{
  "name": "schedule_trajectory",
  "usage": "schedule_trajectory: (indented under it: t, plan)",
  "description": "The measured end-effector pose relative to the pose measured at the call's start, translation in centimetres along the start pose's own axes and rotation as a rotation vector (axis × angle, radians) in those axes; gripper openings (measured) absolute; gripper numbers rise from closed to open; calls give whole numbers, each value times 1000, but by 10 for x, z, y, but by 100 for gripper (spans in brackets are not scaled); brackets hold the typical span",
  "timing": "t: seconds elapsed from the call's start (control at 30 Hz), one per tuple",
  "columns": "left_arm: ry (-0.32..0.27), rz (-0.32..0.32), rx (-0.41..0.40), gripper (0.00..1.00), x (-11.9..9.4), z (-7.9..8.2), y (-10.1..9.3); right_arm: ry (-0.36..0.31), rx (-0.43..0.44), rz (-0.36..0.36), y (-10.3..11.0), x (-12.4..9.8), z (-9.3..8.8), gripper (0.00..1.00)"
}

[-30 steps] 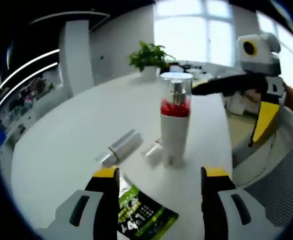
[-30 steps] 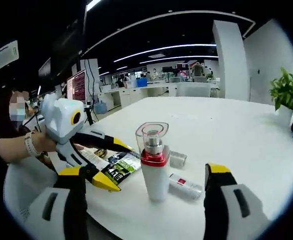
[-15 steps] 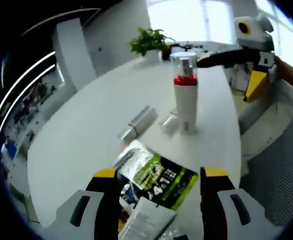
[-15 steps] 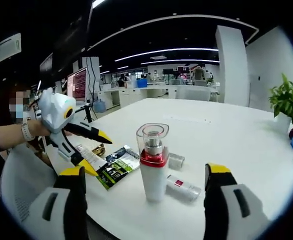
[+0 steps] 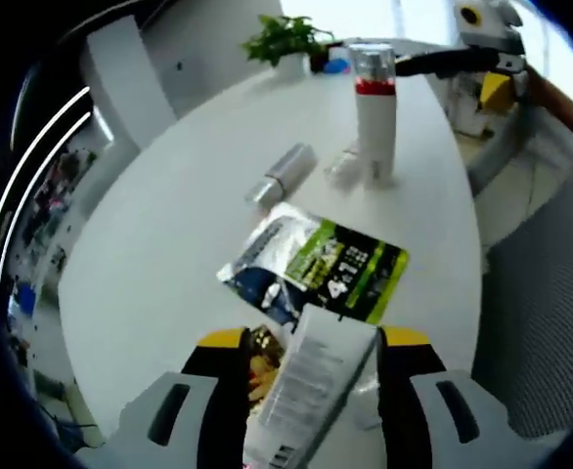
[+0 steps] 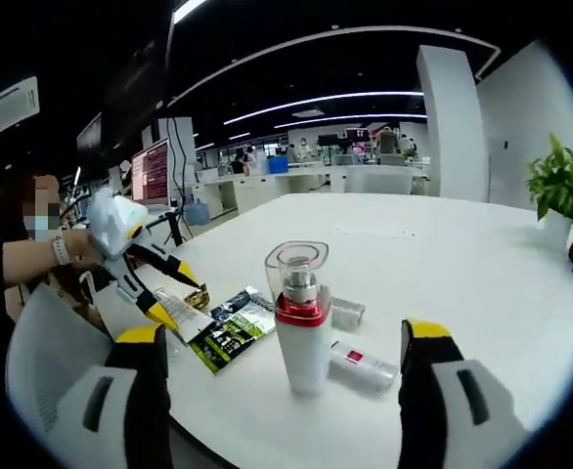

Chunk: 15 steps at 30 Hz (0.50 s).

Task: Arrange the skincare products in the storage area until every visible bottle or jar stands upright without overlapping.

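Now: left gripper [image 5: 309, 342] low over sachets [image 5: 314, 269] | right gripper [image 6: 282, 337] open beside pump bottle [image 6: 301, 327]

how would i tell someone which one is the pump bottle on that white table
On the round white table, near the edge closest to the right gripper, a tall white pump bottle stands upright. It has a red collar and a clear cap, while the silver tube and the small white tube beside it lie flat.

Smooth matt white table [image 5: 159, 225]; an upright bottle [image 6: 301, 337] of glossy white plastic with a clear cap and shiny red collar; a brushed silver metallic tube [image 5: 282, 174]; a glossy green printed foil pouch [image 5: 326, 269]; white paper leaflet [image 5: 311, 386]
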<state>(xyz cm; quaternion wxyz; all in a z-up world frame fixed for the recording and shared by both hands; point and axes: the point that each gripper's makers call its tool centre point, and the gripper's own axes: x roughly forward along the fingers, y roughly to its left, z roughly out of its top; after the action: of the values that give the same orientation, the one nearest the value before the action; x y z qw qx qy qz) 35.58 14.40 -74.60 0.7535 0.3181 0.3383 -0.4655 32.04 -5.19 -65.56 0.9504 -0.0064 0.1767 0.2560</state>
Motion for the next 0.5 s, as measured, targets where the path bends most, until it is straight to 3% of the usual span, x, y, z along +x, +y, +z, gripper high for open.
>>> schedule_trajectory:
  t: [0.17,0.5]
  plan:
    - [46,-23,11,49,1,-13,-1,4,5,-7,-2,0,-1,99]
    - [113,-27,23,40,9,-34,1,17,-2,-9,-3,1,-4,99]
